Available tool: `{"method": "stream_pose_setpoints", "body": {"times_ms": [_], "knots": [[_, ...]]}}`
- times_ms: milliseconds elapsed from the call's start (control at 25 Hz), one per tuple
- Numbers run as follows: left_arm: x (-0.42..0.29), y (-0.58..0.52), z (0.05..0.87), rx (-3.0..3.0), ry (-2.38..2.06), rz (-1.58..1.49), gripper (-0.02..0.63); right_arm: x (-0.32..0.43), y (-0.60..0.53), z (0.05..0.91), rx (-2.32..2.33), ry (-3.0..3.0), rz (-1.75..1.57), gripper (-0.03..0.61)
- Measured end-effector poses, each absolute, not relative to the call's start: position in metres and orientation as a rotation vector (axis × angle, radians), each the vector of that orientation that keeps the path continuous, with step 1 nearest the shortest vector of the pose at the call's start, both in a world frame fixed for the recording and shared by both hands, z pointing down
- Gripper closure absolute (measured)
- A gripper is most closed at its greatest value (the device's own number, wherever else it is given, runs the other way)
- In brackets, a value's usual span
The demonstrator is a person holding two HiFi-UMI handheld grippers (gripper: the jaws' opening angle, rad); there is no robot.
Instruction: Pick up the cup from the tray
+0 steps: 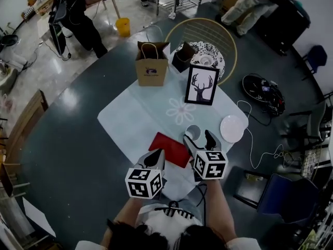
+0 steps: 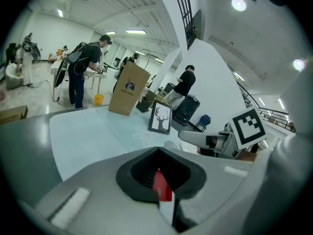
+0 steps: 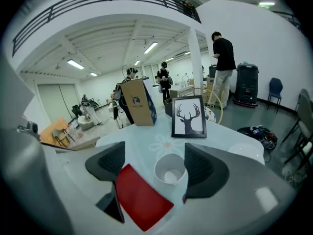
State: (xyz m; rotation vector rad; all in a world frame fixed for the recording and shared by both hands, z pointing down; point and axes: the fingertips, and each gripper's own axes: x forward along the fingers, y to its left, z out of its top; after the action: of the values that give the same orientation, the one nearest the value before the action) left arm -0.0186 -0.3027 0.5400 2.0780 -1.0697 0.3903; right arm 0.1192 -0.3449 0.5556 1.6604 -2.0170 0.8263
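A white cup (image 1: 193, 132) stands upright on the pale tablecloth (image 1: 135, 113), just right of a flat red tray (image 1: 170, 149). My right gripper (image 1: 199, 137) hovers over the cup, open. In the right gripper view the cup (image 3: 169, 168) shows empty between the two dark pads (image 3: 200, 170), closer to the right one and touching neither, with the red tray (image 3: 142, 197) at lower left. My left gripper (image 1: 156, 158) is shut at the tray's near left edge with nothing in it. The left gripper view shows a sliver of the red tray (image 2: 162, 186) through the shut jaws.
A brown paper bag (image 1: 152, 64), a framed deer picture (image 1: 202, 85) and a black box (image 1: 183, 56) stand at the cloth's far side. A white plate (image 1: 232, 128) lies right of the cup. A round chair (image 1: 229, 43) and cables (image 1: 260, 90) sit beyond the table.
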Motion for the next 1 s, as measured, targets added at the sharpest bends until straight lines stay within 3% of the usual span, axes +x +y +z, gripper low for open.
{"method": "stream_pose_setpoints", "body": {"times_ms": [240,320,440,1000], "knots": [[-0.010,-0.300,0.522,2.140,-1.084,0.359,0.614,0.118,-0.313,0.539,1.670,-2.018,0.797,0.397],[-0.009,-0.296,0.518,2.151,-1.093,0.354,0.614,0.117,-0.305,0.535,1.680,-2.020,0.767,0.434],[-0.009,-0.288,0.516,2.162,-1.109,0.357,0.614,0.117,-0.297,0.528,1.709,-2.017,0.723,0.549],[-0.003,-0.253,0.523,2.190,-1.106,0.417,0.614,0.105,-0.253,0.535,1.689,-2.030,0.760,0.554]]}}
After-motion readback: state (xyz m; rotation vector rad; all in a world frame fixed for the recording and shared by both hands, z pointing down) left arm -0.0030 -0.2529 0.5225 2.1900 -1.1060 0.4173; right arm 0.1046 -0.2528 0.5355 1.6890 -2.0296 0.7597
